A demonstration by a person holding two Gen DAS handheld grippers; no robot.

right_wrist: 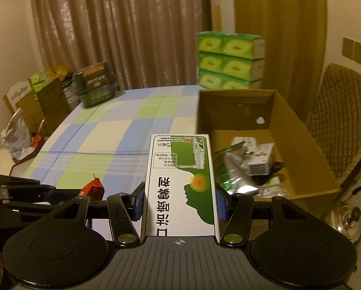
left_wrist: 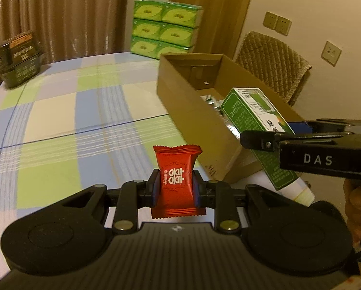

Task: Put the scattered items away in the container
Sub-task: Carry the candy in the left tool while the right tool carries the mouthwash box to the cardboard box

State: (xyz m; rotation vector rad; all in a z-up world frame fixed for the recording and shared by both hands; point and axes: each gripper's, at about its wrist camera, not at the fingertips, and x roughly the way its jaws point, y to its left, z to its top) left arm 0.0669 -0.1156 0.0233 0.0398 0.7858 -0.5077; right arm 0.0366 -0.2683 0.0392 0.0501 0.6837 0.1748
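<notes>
My left gripper (left_wrist: 176, 188) is shut on a red candy packet (left_wrist: 176, 169) with white characters, held upright above the checked tablecloth. My right gripper (right_wrist: 179, 200) is shut on a green and white spray box (right_wrist: 180, 181), which points toward the open cardboard box (right_wrist: 308, 145). In the left wrist view the right gripper (left_wrist: 257, 142) comes in from the right with the spray box (left_wrist: 250, 120) over the near end of the cardboard box (left_wrist: 192, 113). Several packets and a small white box lie inside the cardboard box. The red candy packet (right_wrist: 93, 188) shows at the left of the right wrist view.
Stacked green tissue packs (left_wrist: 165, 29) stand at the table's far edge behind the cardboard box. A dark packaged container (left_wrist: 18, 60) sits at the far left corner. A quilted chair (right_wrist: 340, 125) is to the right of the cardboard box. Cartons and bags (right_wrist: 35, 111) crowd the floor at left.
</notes>
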